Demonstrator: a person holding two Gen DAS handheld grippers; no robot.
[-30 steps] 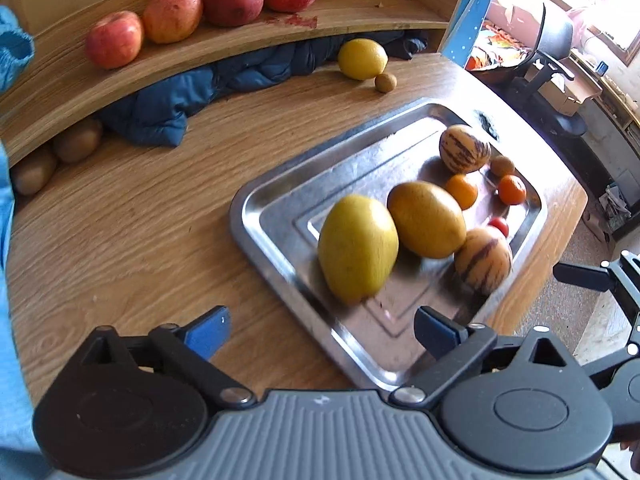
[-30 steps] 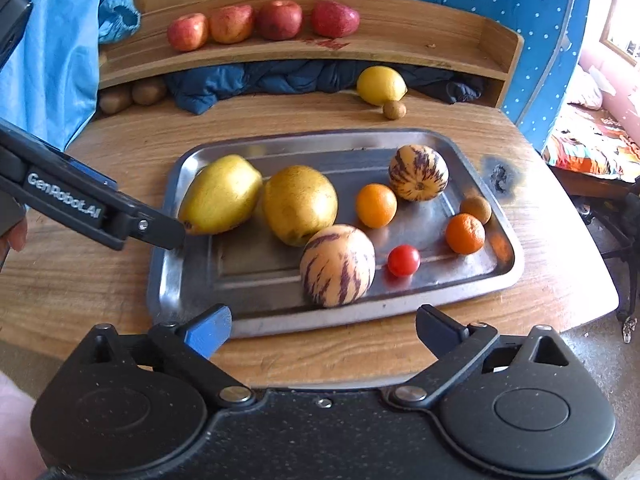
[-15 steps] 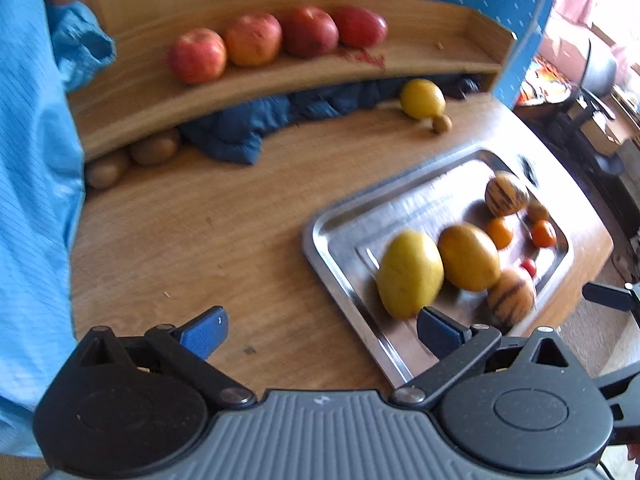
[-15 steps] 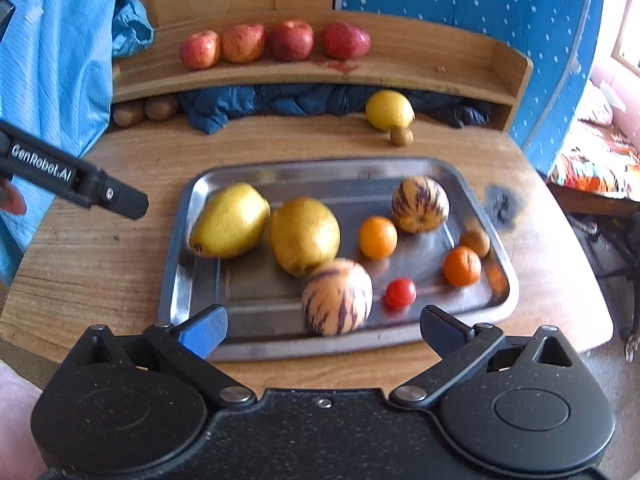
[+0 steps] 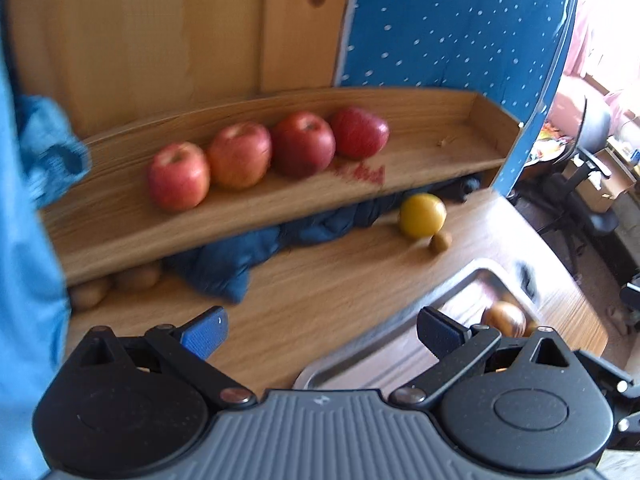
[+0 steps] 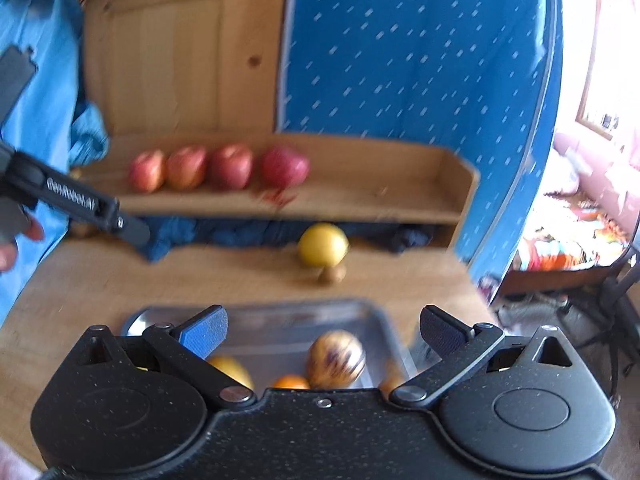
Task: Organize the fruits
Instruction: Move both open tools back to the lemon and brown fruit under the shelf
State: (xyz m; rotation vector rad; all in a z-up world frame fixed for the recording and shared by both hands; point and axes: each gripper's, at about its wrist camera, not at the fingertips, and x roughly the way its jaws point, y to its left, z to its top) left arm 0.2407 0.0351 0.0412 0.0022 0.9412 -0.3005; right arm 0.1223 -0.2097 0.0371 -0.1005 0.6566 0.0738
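Observation:
Several red apples (image 5: 268,154) (image 6: 218,168) sit in a row on the wooden shelf (image 5: 432,152) (image 6: 372,196). A yellow lemon (image 5: 422,210) (image 6: 323,245) and a small brown fruit (image 5: 440,241) (image 6: 332,274) lie on the table below it. The steel tray (image 5: 384,360) (image 6: 280,316) holds a striped melon (image 6: 335,358), an orange (image 6: 291,382) and a yellow fruit (image 6: 232,370), mostly hidden behind the gripper bodies. My left gripper (image 5: 320,330) is open and empty above the table. My right gripper (image 6: 322,328) is open and empty above the tray.
A dark blue cloth (image 5: 256,252) (image 6: 224,234) is bunched under the shelf, with brown potatoes (image 5: 136,278) beside it. Light blue fabric (image 5: 24,240) hangs at the left. A blue dotted panel (image 6: 420,80) stands behind the shelf. An office chair (image 5: 584,184) stands off the table's right edge.
Both grippers have lifted and tilted up away from the tray, so the shelf and back wall fill the views. Both stay open and empty. The fruits have not moved.

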